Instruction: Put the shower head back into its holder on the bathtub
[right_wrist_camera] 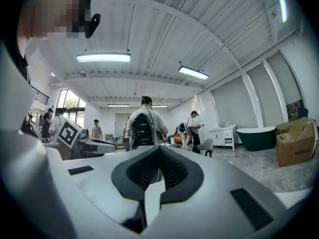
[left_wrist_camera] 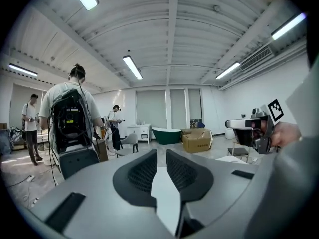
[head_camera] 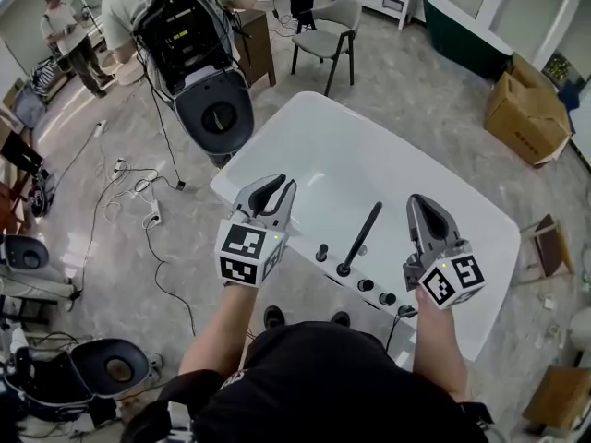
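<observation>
A white bathtub [head_camera: 305,146] lies below me. On its near rim a black shower head [head_camera: 362,232] stands as a slim wand, slanting up from its holder [head_camera: 343,269] among several black knobs [head_camera: 366,285]. My left gripper [head_camera: 280,185] hovers left of the wand, raised above the tub. A narrow gap shows between its jaws and nothing is in it [left_wrist_camera: 161,153]. My right gripper [head_camera: 420,201] floats to the right of the wand with its jaws shut and empty [right_wrist_camera: 159,150]. Neither gripper touches the shower head.
A person with a black backpack [head_camera: 180,21] stands beyond the tub's far left corner, beside a round black seat [head_camera: 217,113]. A grey chair [head_camera: 328,30], a dark green tub [head_camera: 471,30] and a cardboard box [head_camera: 524,109] stand farther off. Cables [head_camera: 138,192] trail on the floor at left.
</observation>
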A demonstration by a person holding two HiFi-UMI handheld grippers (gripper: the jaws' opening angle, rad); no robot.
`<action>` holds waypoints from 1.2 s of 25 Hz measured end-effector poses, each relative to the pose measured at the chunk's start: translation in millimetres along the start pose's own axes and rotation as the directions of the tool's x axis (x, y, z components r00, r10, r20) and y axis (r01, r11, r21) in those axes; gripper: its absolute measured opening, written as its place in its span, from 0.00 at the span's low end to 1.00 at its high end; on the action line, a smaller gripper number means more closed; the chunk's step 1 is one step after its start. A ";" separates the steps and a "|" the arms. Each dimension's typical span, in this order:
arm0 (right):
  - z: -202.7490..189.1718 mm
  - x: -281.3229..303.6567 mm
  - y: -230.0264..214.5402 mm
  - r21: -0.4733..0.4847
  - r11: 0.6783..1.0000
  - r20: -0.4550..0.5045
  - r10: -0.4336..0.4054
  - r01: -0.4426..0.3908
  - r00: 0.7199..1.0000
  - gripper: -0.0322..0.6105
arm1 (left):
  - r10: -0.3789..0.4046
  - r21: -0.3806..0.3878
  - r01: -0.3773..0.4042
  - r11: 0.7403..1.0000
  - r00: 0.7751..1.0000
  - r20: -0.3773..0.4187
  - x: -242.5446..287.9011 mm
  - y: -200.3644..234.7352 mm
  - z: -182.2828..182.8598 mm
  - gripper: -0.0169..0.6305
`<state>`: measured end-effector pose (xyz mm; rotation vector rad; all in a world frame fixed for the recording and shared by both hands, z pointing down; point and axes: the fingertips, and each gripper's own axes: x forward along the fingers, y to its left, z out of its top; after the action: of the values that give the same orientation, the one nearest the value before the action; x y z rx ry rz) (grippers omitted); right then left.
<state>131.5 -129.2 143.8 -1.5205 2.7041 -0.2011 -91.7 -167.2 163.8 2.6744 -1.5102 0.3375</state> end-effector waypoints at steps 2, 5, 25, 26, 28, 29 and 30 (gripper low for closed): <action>1.9 4.1 10.9 -0.033 0.999 0.000 -0.018 0.018 1.000 0.07 | -0.001 0.013 0.001 1.000 1.000 0.019 -3.6 9.8 4.6 0.14; 2.8 7.9 18.2 -0.083 0.996 0.001 -0.013 0.013 1.000 0.07 | -0.004 0.002 0.004 1.000 1.000 0.031 -8.7 22.4 5.9 0.14; -1.5 19.8 42.8 -0.062 0.998 -0.010 0.028 -0.028 1.000 0.07 | 0.023 -0.033 -0.023 0.999 1.000 0.000 -31.5 44.0 -7.4 0.13; -0.1 17.7 36.5 -0.059 0.998 -0.011 0.027 -0.027 1.000 0.07 | 0.024 -0.033 -0.024 0.999 1.000 -0.002 -27.1 39.2 -5.3 0.13; 0.6 14.9 28.5 -0.053 0.998 -0.010 0.030 -0.030 1.000 0.07 | 0.028 -0.033 -0.028 0.999 1.000 -0.007 -21.5 33.1 -4.1 0.13; 0.2 14.3 26.9 -0.052 0.998 -0.010 0.031 -0.032 0.999 0.07 | 0.030 -0.034 -0.031 0.999 0.999 -0.009 -20.3 32.2 -4.5 0.13; -0.1 14.0 26.1 -0.051 0.998 -0.010 0.033 -0.033 0.999 0.07 | 0.032 -0.034 -0.033 0.999 0.999 -0.011 -19.8 32.0 -4.9 0.13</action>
<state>102.0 -127.7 141.0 -1.4900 2.7606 -0.1391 -129.6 -166.5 162.4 2.6202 -1.5436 0.3240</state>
